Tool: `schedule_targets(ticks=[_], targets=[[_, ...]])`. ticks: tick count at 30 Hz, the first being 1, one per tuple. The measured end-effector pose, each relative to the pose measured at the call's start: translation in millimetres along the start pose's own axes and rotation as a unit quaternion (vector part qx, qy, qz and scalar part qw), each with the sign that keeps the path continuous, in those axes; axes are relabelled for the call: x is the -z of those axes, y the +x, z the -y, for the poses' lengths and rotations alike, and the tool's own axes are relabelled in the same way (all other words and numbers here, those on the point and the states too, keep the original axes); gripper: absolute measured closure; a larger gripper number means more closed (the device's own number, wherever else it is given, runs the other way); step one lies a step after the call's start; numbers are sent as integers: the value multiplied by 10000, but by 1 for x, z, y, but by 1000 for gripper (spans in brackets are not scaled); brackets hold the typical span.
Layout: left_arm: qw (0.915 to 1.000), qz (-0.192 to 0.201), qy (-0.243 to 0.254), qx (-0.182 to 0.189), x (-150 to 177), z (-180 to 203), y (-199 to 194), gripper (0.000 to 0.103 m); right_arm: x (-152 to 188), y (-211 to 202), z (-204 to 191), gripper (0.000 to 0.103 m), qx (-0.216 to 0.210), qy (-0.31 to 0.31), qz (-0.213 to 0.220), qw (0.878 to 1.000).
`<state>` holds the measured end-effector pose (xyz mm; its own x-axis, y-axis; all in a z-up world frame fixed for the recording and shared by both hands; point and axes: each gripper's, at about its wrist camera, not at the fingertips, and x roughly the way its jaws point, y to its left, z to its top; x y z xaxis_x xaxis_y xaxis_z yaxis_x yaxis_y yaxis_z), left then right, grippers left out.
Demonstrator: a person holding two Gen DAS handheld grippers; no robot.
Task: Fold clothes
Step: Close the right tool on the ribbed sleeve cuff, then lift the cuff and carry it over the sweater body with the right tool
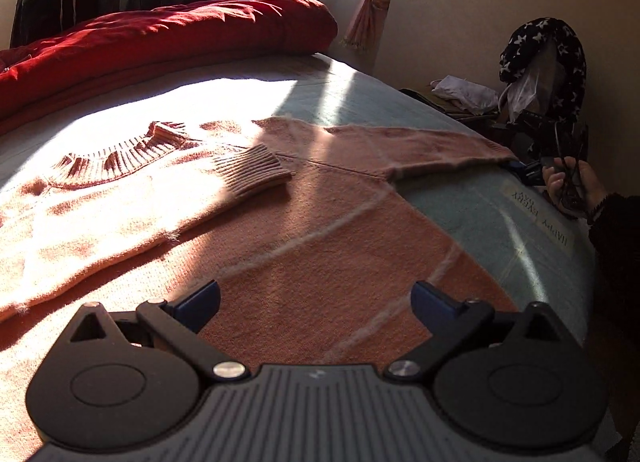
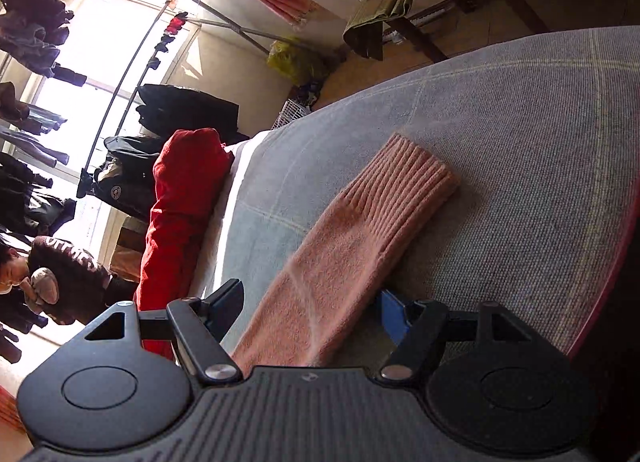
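On the bed point(image 1: 460, 198), under a pale blue-grey cover, a pink sweater point(image 1: 280, 262) lies flat, partly in bright sun. In the left wrist view its ribbed collar point(image 1: 120, 158) is at the far left. One sleeve is folded in across the chest, and its ribbed cuff point(image 1: 256, 174) rests near the middle of the garment. The left hand-held gripper point(image 1: 316, 302) hovers over the lower body of the sweater, its jaws spread wide and nothing between them. The other sleeve point(image 1: 420, 146) stretches out to the right, its long axis running across the bed toward the edge. There the right hand-held gripper point(image 1: 530, 172) meets its end, held by a hand point(image 1: 568, 186) in a dark sleeve. A red quilt point(image 1: 168, 38) is bunched along the far side of the bed.

In the right wrist view, dark clothes point(image 2: 36, 34) hang by the window at the left, and the red quilt point(image 2: 184, 214) lies beside them. The outstretched sleeve point(image 2: 340, 262) runs up between the jaws of the right hand-held gripper point(image 2: 312, 306), pointing away and to the right, with its ribbed cuff point(image 2: 408, 178) well beyond the fingertips. The jaws are parted, the left finger point(image 2: 228, 302) clear of the knit; the sleeve hides part of the right blue pad point(image 2: 390, 314), so contact there cannot be told.
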<state>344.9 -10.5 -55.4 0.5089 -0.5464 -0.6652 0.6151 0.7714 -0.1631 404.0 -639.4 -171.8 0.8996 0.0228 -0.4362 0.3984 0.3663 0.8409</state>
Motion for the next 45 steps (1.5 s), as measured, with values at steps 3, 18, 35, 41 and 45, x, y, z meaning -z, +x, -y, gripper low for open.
schedule_targets(ticks=[3,18,35,41,45], targets=[[10000,-55,33,51,1,1,6,2,-6,10,1,28,13,-59,193,9998],[9993,-175,-266,-209,15,-22,2,2,-2,12,-14,71,949,-1217,343,9874],[9973,69,-479,-543,30,-38,-38,2,19,-13,-105,92,941,-2588,260,9610],[9979,59,-476,-444,34,-40,-48,2,37,-17,-147,94,772,-3022,158,9500],[9983,141,-438,-369,37,-42,-58,2,53,-18,-175,94,639,-3283,81,9424]])
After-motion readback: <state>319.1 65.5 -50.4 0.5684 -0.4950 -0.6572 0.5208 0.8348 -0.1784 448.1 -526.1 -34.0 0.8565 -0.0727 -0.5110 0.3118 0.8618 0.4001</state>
